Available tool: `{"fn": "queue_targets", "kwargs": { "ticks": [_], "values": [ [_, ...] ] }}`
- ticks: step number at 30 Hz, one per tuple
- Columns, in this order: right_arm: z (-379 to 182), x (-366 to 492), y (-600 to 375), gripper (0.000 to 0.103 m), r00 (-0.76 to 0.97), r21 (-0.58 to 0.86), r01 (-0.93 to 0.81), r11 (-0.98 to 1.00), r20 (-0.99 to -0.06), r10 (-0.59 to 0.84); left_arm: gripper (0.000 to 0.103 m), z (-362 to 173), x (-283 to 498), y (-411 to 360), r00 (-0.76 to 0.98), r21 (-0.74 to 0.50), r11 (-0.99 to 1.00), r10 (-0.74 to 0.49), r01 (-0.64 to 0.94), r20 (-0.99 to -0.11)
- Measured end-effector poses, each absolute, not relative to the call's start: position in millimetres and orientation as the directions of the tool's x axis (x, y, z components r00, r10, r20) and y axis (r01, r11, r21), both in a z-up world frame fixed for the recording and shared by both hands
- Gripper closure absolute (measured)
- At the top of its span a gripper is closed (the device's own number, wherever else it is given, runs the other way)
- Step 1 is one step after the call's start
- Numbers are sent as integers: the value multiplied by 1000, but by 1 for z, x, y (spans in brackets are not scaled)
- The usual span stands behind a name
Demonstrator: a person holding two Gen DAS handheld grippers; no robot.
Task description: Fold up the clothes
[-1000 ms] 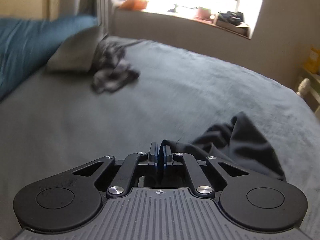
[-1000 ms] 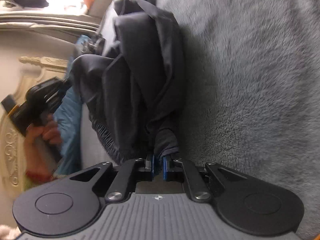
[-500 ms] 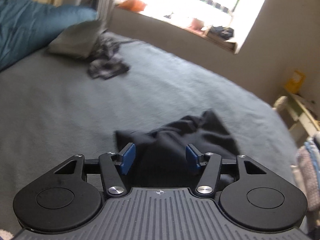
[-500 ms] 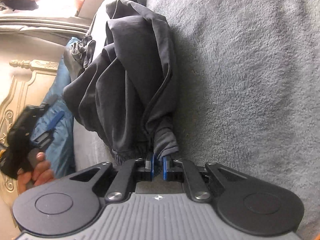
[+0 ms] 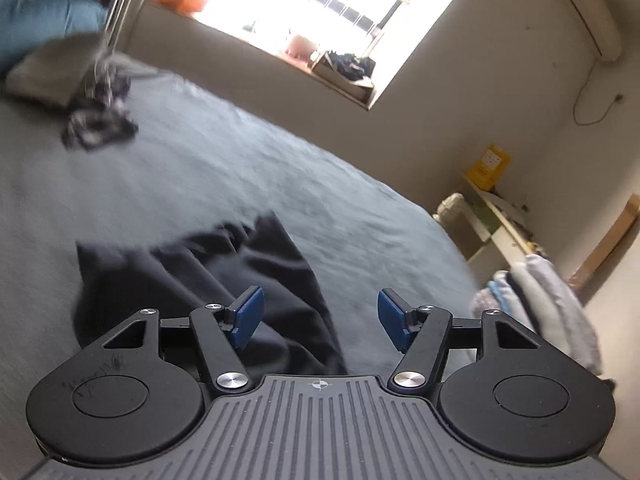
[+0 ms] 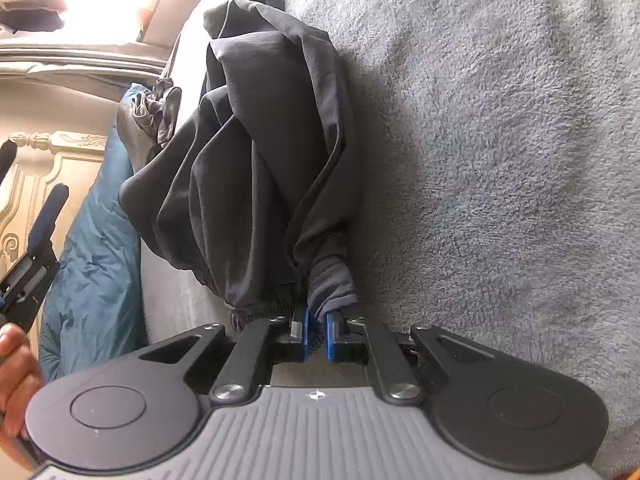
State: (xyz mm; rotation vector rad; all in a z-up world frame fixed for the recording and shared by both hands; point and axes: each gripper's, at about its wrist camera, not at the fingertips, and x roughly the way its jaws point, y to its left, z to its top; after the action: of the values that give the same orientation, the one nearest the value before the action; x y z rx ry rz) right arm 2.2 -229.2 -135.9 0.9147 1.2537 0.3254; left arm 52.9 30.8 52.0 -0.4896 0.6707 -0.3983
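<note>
Left claw [image 5: 316, 320] has released the garment [image 6: 260, 168]; right claw [image 6: 316, 334] pinches its cuff

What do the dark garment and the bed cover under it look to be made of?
Dark garment: thin, smooth woven fabric, possibly synthetic; it falls in soft folds with a faint sheen and has a gathered elastic hem, pinched in the right gripper. Bed cover: grey plush fleece, by its fuzzy, clumped, matte nap.

Black garment [image 6: 256, 184], grey blanket [image 6: 500, 140], perhaps teal pillow [image 6: 92, 264]
</note>
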Motion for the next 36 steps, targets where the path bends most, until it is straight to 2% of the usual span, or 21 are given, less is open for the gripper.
{"fn": "queue_targets", "kwargs": {
  "ticks": [3,12,24,30,34,35,36],
  "values": [
    [-136,1,-231,95,323,740,270,616,-672,666,40,44,47,25,696,-551,811,-511,196,-505],
    [-140,-2,-230,95,320,738,288,610,-675,665,40,19,42,32,676,-500,855,-450,138,-583],
    [-145,3,-211,95,278,732,286,619,-681,677,40,6,49,48,684,-474,876,-397,85,-612],
    [-154,11,-189,95,225,754,250,607,-655,721,40,2,50,56,677,-459,885,-387,81,-627],
    [-149,11,-178,93,199,761,186,622,-649,735,40,-3,40,56,649,-448,888,-399,100,-648],
    [-145,9,-179,91,202,761,163,628,-649,733,40,-5,36,56,644,-447,888,-403,106,-650],
    [-140,6,-182,84,209,760,139,635,-649,731,40,-5,32,56,640,-445,889,-406,111,-652]
  ]
}}
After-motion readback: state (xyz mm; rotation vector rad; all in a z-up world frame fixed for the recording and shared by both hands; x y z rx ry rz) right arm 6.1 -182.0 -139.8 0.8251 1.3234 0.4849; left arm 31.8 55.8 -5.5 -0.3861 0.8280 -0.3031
